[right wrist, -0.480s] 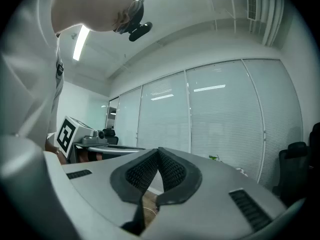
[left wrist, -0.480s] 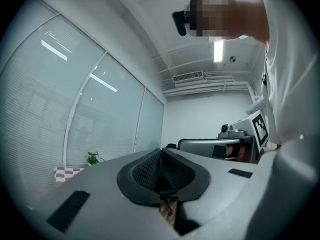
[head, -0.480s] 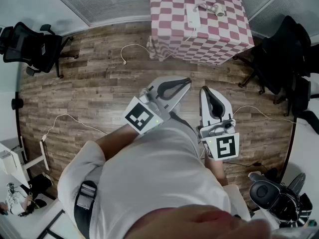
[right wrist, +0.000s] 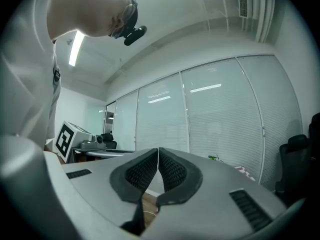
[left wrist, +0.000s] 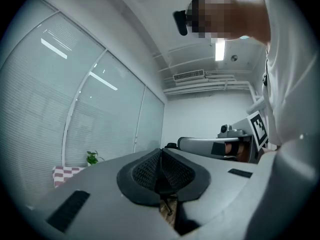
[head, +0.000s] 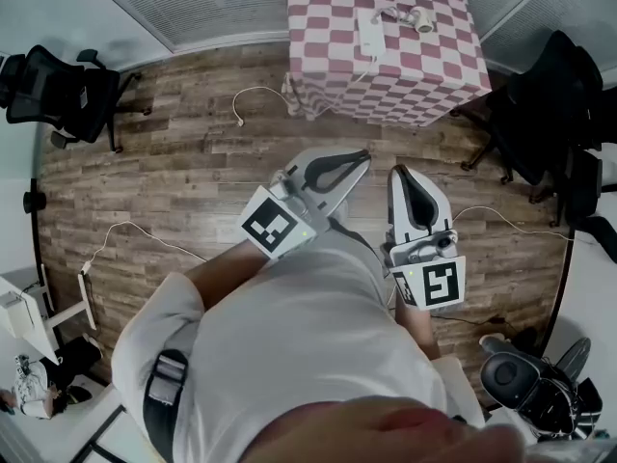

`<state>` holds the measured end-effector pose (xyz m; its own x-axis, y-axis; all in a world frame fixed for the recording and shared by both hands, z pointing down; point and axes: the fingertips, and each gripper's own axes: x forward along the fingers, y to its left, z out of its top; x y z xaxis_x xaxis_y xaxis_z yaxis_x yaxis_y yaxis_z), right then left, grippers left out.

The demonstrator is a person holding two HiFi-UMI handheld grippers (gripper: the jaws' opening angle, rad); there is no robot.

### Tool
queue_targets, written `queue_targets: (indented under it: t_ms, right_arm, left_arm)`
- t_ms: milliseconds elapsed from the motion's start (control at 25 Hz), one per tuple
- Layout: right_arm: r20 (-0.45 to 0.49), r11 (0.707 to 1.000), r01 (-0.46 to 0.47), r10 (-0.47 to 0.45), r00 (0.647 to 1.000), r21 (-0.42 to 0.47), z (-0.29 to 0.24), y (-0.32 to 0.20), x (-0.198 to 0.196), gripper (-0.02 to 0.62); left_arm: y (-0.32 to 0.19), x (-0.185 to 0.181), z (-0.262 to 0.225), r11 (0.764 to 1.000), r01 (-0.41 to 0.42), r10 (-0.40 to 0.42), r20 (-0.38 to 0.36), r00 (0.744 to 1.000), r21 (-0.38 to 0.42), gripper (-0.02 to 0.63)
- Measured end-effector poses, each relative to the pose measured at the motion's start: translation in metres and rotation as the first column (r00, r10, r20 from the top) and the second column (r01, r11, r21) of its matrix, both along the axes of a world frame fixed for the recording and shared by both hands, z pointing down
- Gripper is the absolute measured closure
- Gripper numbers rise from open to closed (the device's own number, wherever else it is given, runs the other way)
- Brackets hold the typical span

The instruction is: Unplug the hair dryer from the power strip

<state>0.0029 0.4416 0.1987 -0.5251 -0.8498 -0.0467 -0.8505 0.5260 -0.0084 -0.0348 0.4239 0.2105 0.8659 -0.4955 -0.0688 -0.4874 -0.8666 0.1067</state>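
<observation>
In the head view a white power strip (head: 370, 32) lies on a table with a pink-and-white checked cloth (head: 386, 75), and a small white hair dryer (head: 417, 17) lies to its right with its cord running to the strip. Both grippers are held close to my body, far from that table. My left gripper (head: 359, 155) is shut with nothing in it; its pads (left wrist: 161, 171) meet in the left gripper view. My right gripper (head: 398, 173) is shut too and empty, pads (right wrist: 158, 170) together.
White cables (head: 253, 93) trail over the wooden floor (head: 193, 162). Black office chairs stand at the left (head: 67, 90) and right (head: 549, 114). A potted plant (left wrist: 92, 158) shows by the blinds. Equipment (head: 530, 384) sits at the lower right.
</observation>
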Motion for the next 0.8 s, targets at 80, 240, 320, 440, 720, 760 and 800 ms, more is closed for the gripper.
queue_targets:
  t_ms: [80, 240, 320, 440, 720, 760, 800]
  right_arm:
    - [0.001, 1.000, -0.005, 0.005, 1.000, 0.000, 0.001, -0.004, 0.005, 0.563]
    - [0.003, 1.000, -0.003, 0.003, 1.000, -0.002, 0.003, -0.012, 0.014, 0.563]
    - [0.005, 1.000, -0.003, 0.003, 1.000, -0.002, 0.004, -0.017, 0.020, 0.563]
    - [0.009, 1.000, -0.004, 0.004, 1.000, 0.001, 0.005, -0.025, 0.031, 0.563]
    - [0.021, 1.000, 0.024, -0.024, 1.000, -0.006, 0.008, -0.042, 0.052, 0.563]
    - [0.026, 1.000, 0.030, -0.030, 0.999, -0.007, 0.009, -0.044, 0.054, 0.563]
    - [0.032, 0.999, 0.037, -0.037, 0.999, -0.008, 0.010, -0.045, 0.056, 0.563]
  left_arm:
    - [-0.004, 0.004, 0.001, 1.000, 0.002, -0.002, 0.003, 1.000, -0.004, 0.566]
    - [-0.010, 0.013, 0.004, 1.000, 0.005, -0.005, 0.007, 1.000, -0.010, 0.566]
    - [-0.016, 0.019, 0.006, 1.000, 0.007, -0.007, 0.012, 1.000, -0.016, 0.566]
    - [-0.024, 0.028, 0.008, 1.000, 0.014, -0.014, 0.017, 1.000, -0.016, 0.566]
    - [-0.042, 0.049, 0.013, 0.999, 0.031, -0.030, 0.030, 0.999, -0.027, 0.566]
    - [-0.044, 0.051, 0.014, 0.999, 0.035, -0.034, 0.032, 0.999, -0.026, 0.566]
    - [-0.046, 0.053, 0.015, 0.999, 0.040, -0.039, 0.033, 0.999, -0.025, 0.566]
